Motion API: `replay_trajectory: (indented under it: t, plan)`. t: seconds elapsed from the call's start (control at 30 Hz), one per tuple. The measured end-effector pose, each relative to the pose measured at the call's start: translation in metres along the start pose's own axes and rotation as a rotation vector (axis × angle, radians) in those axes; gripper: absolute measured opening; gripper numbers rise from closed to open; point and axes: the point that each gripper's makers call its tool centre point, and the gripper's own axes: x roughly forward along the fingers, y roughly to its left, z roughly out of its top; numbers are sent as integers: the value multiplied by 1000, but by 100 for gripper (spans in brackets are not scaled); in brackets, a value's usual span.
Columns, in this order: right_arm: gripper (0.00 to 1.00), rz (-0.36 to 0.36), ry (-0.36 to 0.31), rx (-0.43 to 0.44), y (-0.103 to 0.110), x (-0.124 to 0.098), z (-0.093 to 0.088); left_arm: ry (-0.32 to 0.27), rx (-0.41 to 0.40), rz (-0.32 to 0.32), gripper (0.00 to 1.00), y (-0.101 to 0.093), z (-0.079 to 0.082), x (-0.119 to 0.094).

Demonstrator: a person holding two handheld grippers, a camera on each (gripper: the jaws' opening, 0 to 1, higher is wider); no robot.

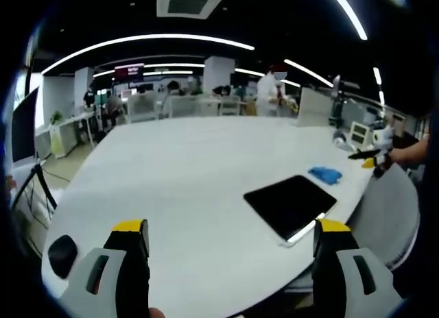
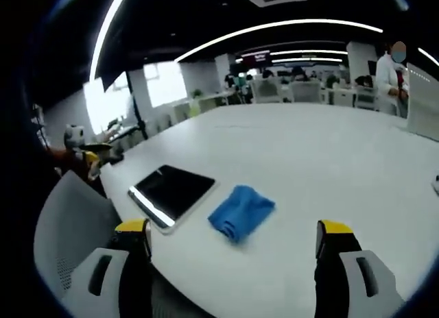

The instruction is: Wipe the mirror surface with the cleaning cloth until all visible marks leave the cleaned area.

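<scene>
Our right tongs (image 2: 233, 239) stand wide open and empty at the bottom of the right gripper view, with the blue cleaning cloth (image 2: 241, 211) lying on the white worktop (image 2: 322, 160) just above them, beside the dark mirror (image 2: 173, 192) at centre left. Our left tongs (image 1: 232, 242) are equally open and empty, so we judge wiping has not begun; next we must close on the cloth.

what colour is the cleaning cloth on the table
Blue. The cleaning cloth shows best in the right gripper view, lying crumpled beside the mirror.

Glossy dark mirror (image 2: 172, 190), soft blue cloth (image 2: 241, 212), smooth matt white table (image 2: 322, 153)
</scene>
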Motion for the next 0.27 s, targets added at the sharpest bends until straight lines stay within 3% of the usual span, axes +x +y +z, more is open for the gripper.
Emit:
replay_trajectory:
  t: [0.27]
  plan:
    - [100,-13,2,7,3,-2,-1,1,-9,-3,100,-1,-1,0]
